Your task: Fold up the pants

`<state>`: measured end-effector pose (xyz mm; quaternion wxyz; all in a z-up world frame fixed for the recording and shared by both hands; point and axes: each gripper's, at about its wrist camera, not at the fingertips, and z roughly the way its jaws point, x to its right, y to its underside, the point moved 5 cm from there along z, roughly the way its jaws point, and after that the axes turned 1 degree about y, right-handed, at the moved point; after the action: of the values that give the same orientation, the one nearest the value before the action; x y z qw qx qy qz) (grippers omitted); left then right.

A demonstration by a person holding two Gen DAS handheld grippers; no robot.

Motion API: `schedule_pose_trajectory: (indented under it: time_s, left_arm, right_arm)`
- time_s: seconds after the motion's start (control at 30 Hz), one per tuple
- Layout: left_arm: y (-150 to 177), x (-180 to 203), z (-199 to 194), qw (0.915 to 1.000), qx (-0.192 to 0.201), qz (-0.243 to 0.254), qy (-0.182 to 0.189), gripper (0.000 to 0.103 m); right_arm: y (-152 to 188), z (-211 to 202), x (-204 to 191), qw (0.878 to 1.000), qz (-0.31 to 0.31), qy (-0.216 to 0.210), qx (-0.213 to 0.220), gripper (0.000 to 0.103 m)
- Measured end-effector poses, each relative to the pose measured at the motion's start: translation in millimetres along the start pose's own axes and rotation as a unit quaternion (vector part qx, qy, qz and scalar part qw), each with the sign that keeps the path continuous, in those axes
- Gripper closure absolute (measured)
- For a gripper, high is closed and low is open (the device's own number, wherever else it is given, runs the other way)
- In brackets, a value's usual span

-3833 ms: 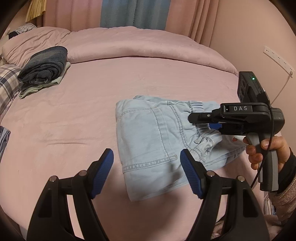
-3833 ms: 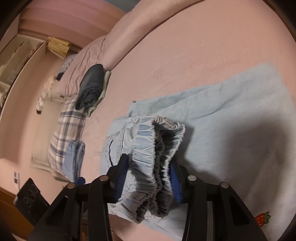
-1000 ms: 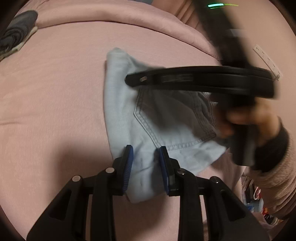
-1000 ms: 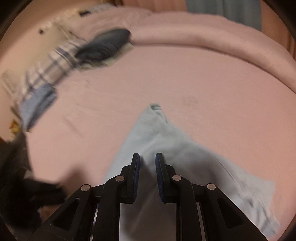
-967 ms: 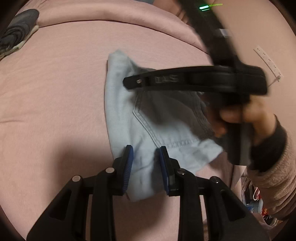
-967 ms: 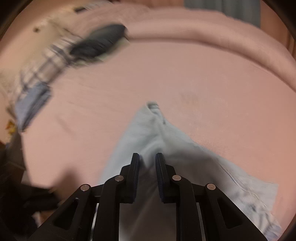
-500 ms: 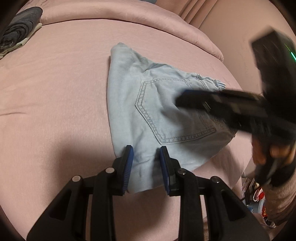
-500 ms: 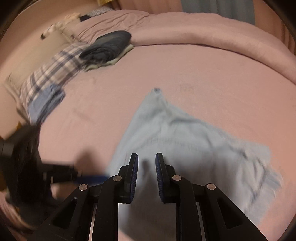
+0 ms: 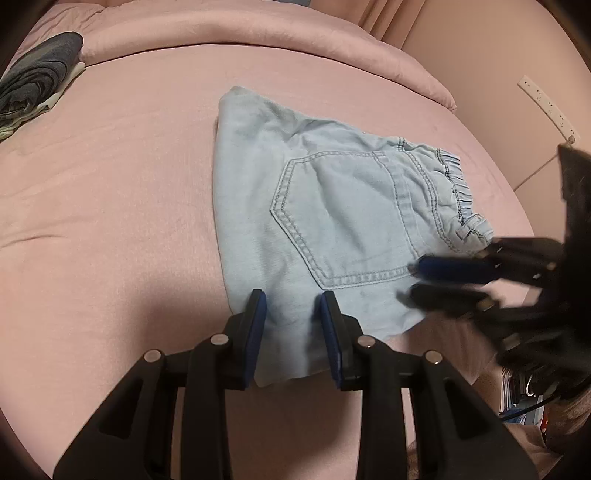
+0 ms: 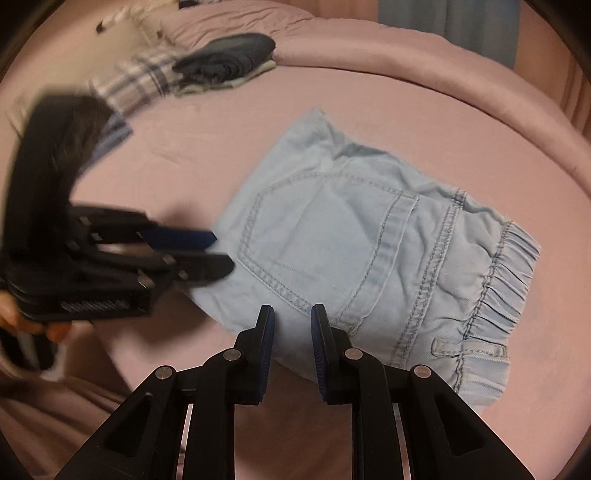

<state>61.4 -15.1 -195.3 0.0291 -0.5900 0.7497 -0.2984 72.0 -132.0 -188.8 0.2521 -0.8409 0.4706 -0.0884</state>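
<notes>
The light blue denim pants [image 9: 332, 206] lie folded into a small wedge on the pink bed [image 9: 110, 184], back pocket up and elastic waistband at the right. My left gripper [image 9: 292, 299] sits on their near corner, jaws narrow, with the fabric pinched between its pads. In the right wrist view the same pants [image 10: 332, 236] lie ahead, and the left gripper [image 10: 221, 251] is blurred at their left corner. My right gripper [image 10: 292, 314] hovers over their near edge, its jaws only narrowly apart and holding nothing. It shows blurred at the right in the left wrist view [image 9: 406, 280].
A stack of dark folded clothes [image 10: 225, 55] and a plaid cloth [image 10: 144, 79] lie at the far left of the bed [image 10: 443, 110]. A rolled pink duvet [image 9: 258, 33] runs along the back. A white power strip [image 9: 546, 107] hangs on the right wall.
My right gripper has swung off the top of the pants toward their near right edge, uncovering the pocket. The pants now lie flat. My left gripper has stayed on the corner.
</notes>
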Motion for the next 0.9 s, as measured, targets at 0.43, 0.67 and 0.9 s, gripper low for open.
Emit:
schedule_pose_trajectory:
  time_s: [0.43, 0.67, 0.9]
  left_arm:
    - [0, 4, 4, 0.9998, -0.003, 0.011, -0.017, 0.071]
    - [-2, 1, 0, 0.9998, 0.002, -0.014, -0.010, 0.062]
    - [-7, -13, -14, 0.9979, 0.029, -0.058, 0.008, 0.034]
  right_arm:
    - [30, -19, 61, 0.994, 0.051, 0.095, 0.033, 0.083]
    - [26, -31, 71, 0.992, 0.112, 0.035, 0.054, 0.079]
    - [35, -68, 112, 0.962, 0.240, -0.035, 0.128, 0.042]
